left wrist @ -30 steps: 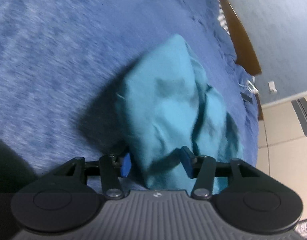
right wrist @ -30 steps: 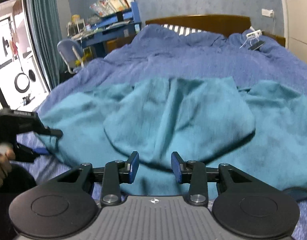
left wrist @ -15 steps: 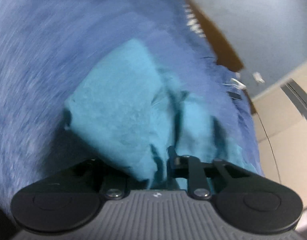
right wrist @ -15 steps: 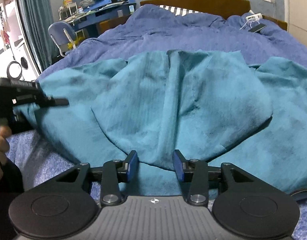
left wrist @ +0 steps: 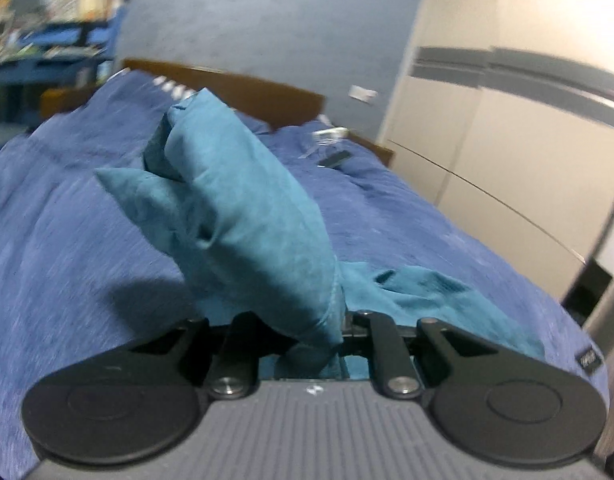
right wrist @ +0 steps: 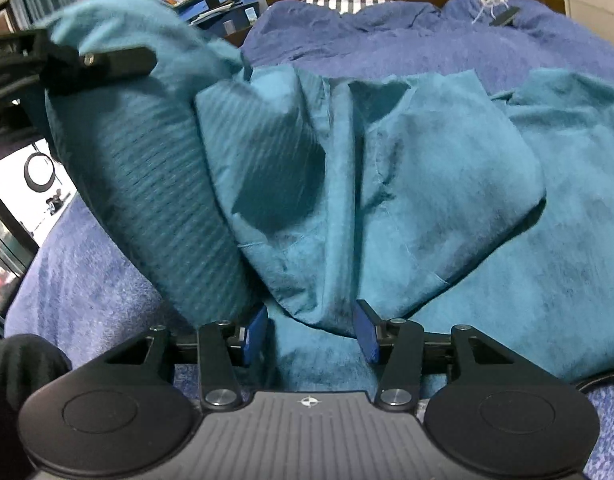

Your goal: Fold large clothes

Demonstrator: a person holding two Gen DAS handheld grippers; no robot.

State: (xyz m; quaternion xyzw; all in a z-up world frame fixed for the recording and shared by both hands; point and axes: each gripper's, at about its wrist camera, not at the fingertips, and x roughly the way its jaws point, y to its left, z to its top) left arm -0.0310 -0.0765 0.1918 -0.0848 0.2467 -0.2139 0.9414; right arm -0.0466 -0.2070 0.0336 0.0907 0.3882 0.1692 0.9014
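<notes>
While the teal garment (right wrist: 387, 184) lay spread over the blue bedspread (right wrist: 387, 36) across the middle and right of the right wrist view, one end of it was lifted clear of the bed at the upper left of that frame, pinched in the left gripper (right wrist: 107, 60), whose jaws were closed on the cloth. In the left wrist view the same end rose from between the jaws of the left gripper (left wrist: 323, 332) at lower centre and stood up as a bunched fold (left wrist: 235, 200) toward the wooden headboard (left wrist: 267, 96), the rest of the garment trailing off to the lower right. The right gripper (right wrist: 311, 332) sat low at the bottom centre of its own view, its jaws half apart and having just been widening, with a hanging fold of the teal cloth between the blue pads (right wrist: 367, 332) but not squeezed by them.
</notes>
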